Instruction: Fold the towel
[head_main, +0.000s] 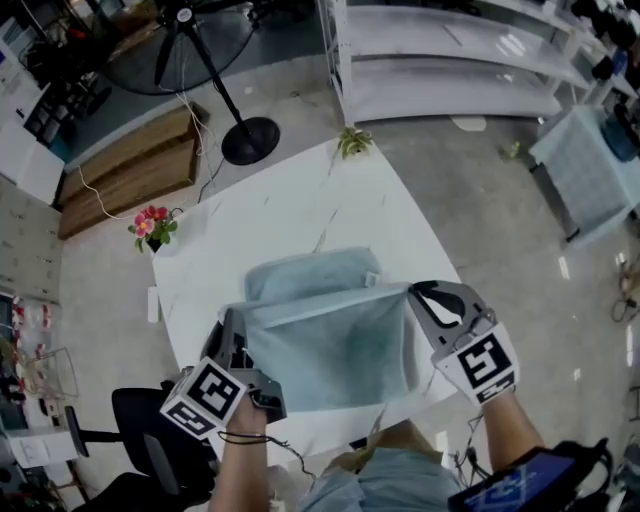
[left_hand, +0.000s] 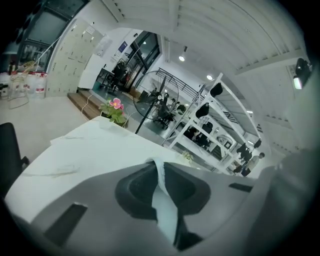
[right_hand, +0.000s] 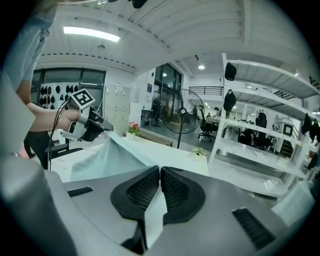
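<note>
A pale blue-grey towel (head_main: 330, 330) hangs stretched between my two grippers over the near part of the white table (head_main: 290, 215); its far part lies on the tabletop. My left gripper (head_main: 238, 322) is shut on the towel's left corner, and a strip of cloth (left_hand: 162, 192) runs between its dark pads. My right gripper (head_main: 412, 292) is shut on the right corner, with cloth (right_hand: 156, 212) pinched between its ribbed pads. In the right gripper view the towel (right_hand: 107, 155) slopes up to the left gripper (right_hand: 92, 127).
A small green plant (head_main: 353, 142) sits at the table's far corner and a pot of pink flowers (head_main: 152, 226) at its left corner. A standing fan (head_main: 240, 135) and white shelving (head_main: 450, 60) stand beyond. A black chair (head_main: 145, 430) is near left.
</note>
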